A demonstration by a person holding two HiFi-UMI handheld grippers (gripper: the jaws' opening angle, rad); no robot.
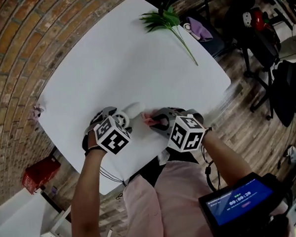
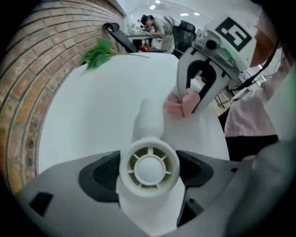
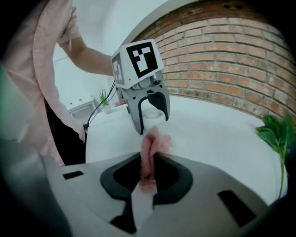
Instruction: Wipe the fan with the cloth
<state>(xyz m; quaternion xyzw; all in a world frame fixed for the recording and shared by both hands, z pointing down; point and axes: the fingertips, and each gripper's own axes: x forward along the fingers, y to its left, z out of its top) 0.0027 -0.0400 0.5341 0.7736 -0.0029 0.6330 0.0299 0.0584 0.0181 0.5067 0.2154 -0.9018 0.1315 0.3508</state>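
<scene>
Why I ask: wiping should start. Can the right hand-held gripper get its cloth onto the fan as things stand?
Probably yes. The right hand-held gripper is shut on the pink cloth, which sits right beside the fan clamped in the left hand-held gripper; only bare table shows between them.

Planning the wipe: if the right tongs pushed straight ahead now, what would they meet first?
Likely the fan held in the left tongs, with the pinched cloth touching first; depth is unclear.
</scene>
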